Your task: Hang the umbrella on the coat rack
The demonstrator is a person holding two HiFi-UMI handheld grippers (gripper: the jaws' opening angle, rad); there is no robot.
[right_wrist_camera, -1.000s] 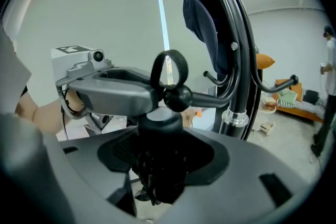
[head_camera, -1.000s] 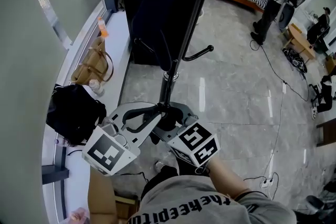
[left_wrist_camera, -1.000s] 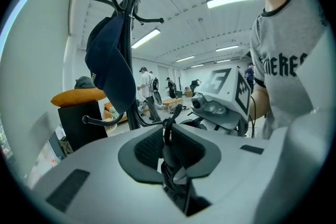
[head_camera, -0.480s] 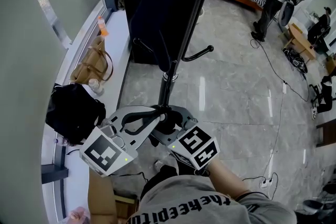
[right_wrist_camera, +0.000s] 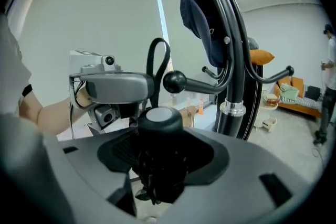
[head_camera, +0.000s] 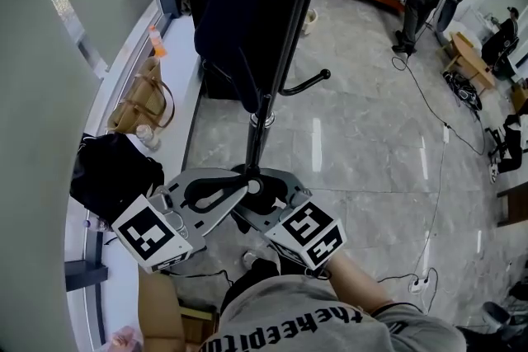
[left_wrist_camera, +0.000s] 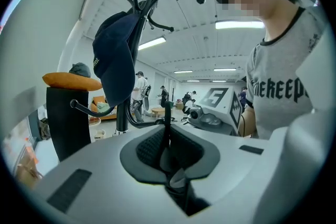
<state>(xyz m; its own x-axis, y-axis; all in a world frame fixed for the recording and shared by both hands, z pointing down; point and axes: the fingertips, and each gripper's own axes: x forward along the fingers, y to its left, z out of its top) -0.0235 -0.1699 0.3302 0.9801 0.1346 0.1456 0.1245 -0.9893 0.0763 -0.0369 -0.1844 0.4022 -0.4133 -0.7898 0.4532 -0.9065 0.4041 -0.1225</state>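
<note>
The black coat rack (head_camera: 280, 53) stands on the marble floor (head_camera: 363, 144), with a dark blue cap (left_wrist_camera: 113, 60) hanging high on it. Both grippers meet at the foot of its pole. The right gripper (right_wrist_camera: 157, 160) has its jaws clamped around the folded black umbrella (right_wrist_camera: 160, 134), whose round handle end points up. The left gripper (left_wrist_camera: 167, 149) has its jaws pinched together on the umbrella's thin black strap (right_wrist_camera: 156, 57). The strap loops up just beside a ball-tipped hook (right_wrist_camera: 175, 81) low on the rack.
</note>
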